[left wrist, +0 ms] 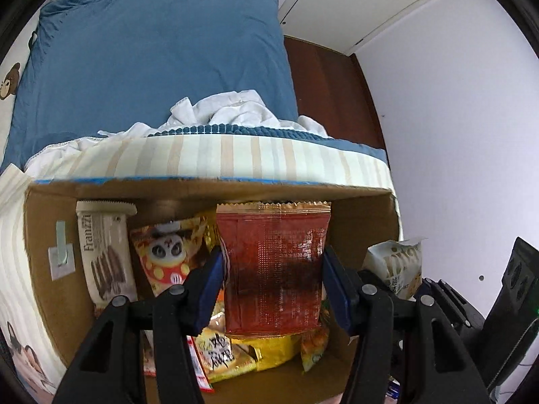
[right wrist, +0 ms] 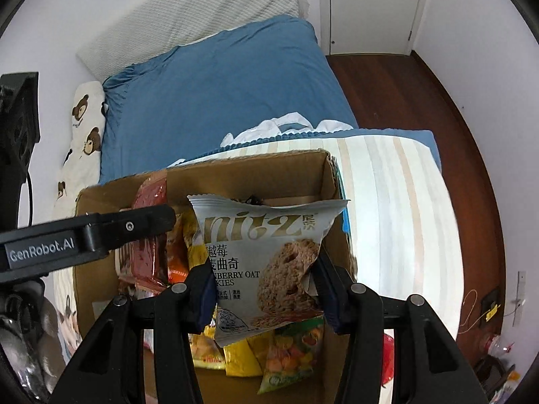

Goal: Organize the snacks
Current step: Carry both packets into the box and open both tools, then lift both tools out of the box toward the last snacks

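A: Left wrist view, reading left to right. What stands in the open brown cardboard box (left wrist: 363, 225)?

B: At 9 o'clock, a cream Franzzi wafer packet (left wrist: 104, 256), upright against the box's left wall. Just beside it, a red-and-yellow panda-printed snack bag (left wrist: 165, 256). At centre, the left gripper (left wrist: 273, 279) is clamped on a red foil snack packet with a gold serrated top (left wrist: 273, 269), blue pads pressing both edges; the packet hangs upright over the box interior. Yellow packets (left wrist: 269, 353) lie beneath, at 6 o'clock. At 3 o'clock, a white cookie packet (left wrist: 397, 266) shows beyond the box's right wall.

A: And the right wrist view?

B: At 9 o'clock, the left gripper's black arm, marked GenRobot.AI, crosses the box (right wrist: 256, 175) with the red packet (right wrist: 148, 235). At centre, the right gripper (right wrist: 266, 289) is closed on the white cranberry oat cookie packet (right wrist: 266, 256), held upright over the box's right half. Behind, at 12 o'clock, a blue bedsheet (right wrist: 219, 94); at 3 o'clock, dark red wooden flooring (right wrist: 421, 101).
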Tool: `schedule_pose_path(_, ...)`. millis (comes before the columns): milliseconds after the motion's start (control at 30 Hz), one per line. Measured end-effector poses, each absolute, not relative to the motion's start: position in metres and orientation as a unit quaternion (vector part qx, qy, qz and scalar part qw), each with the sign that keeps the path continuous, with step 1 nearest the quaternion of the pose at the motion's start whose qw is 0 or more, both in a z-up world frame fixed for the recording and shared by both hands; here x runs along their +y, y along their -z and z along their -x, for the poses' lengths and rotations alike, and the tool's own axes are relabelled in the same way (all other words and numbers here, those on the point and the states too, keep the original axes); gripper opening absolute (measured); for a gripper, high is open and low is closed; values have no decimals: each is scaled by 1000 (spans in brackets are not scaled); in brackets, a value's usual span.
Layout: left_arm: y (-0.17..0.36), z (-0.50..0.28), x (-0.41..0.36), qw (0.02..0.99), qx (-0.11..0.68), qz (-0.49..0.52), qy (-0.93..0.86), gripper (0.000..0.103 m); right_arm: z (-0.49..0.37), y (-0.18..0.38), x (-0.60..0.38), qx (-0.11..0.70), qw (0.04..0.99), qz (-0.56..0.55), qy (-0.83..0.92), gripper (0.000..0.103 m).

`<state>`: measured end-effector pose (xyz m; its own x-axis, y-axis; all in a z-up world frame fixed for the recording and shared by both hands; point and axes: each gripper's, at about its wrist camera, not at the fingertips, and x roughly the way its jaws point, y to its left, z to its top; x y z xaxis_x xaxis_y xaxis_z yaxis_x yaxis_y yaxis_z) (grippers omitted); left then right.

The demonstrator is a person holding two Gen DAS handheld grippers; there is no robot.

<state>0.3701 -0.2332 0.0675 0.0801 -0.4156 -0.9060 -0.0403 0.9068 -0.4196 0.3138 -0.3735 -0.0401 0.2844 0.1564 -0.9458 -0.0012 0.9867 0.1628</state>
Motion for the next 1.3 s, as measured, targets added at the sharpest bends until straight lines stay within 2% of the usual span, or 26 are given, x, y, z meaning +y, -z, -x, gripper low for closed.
schedule_pose_path(100,-58,-377,-234,710,670,173,130,55,-326,56,-376,605,792,-71,-44,54)
schedule_pose_path(133,-53,-380,-233,706,674,177,130,56,-329,59,-376,610,789,-69,-40,59)
schedule_pose_path(167,-49,-382,-232,699,680,183,128,57,-332,63,-377,613,787,-65,-37,76)
schedule_pose_path(200,-47,-383,-231,696,680,188,128,62,-335,65,-377,613,787,-63,-36,85)
schedule_pose_path(233,-45,-384,-230,698,678,188,129,69,-335,66,-378,612,786,-70,-43,89)
schedule_pose_path(267,-46,-384,-230,704,676,179,125,82,-335,66,-378,613,786,-71,-41,90)
schedule_pose_path(300,-47,-384,-230,709,673,173,122,88,-335,65,-378,613,786,-66,-39,90)
schedule_pose_path(467,-52,-381,-229,713,671,162,121,96,-330,61,-373,616,785,-52,-38,92)
schedule_pose_path(833,-67,-347,-213,747,648,117,87,97,-304,62,-363,616,787,-19,-29,93)
schedule_pose_path(1300,-86,-234,-199,831,555,36,12,97,-214,41,-347,550,835,11,-18,93)
